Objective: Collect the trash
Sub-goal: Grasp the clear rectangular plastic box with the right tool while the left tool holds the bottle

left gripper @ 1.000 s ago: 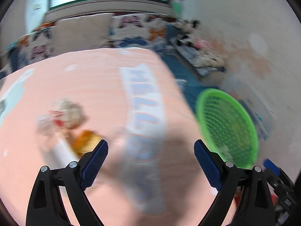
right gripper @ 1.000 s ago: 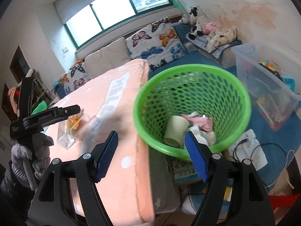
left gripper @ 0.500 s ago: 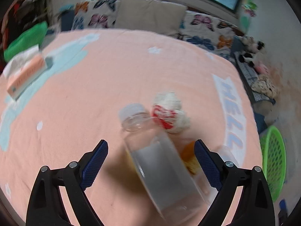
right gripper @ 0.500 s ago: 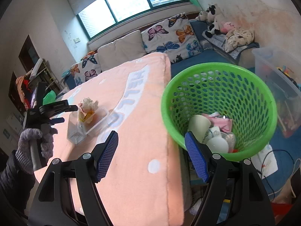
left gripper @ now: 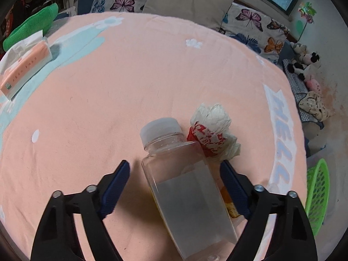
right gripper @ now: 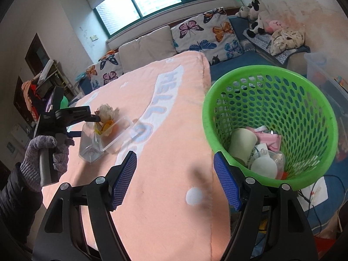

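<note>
A clear plastic bottle (left gripper: 184, 191) with a white cap lies on the pink blanket (left gripper: 121, 91), next to a crumpled white-and-red paper (left gripper: 213, 130) and a clear tray of orange scraps (left gripper: 227, 198). My left gripper (left gripper: 175, 167) points down over the bottle. Its jaws are closing with the bottle between them; the left pad stands clear of it. In the right wrist view the bottle (right gripper: 91, 145), tray (right gripper: 117, 132) and paper (right gripper: 105, 112) sit far left. My right gripper (right gripper: 175, 158) hangs open and empty over the blanket's edge, beside the green basket (right gripper: 269, 68).
The basket holds paper cups and wrappers. A tissue pack (left gripper: 24, 67) lies at the blanket's far left. Butterfly cushions (right gripper: 204, 34) line the back. A clear storage bin (right gripper: 322, 69) stands behind the basket, with cables on the floor (right gripper: 319, 198). A gloved hand (right gripper: 45, 152) holds the left gripper.
My left gripper swung from facing the basket to hovering over the bottle, and its jaws narrowed. The right gripper drifted from the basket toward the blanket.
</note>
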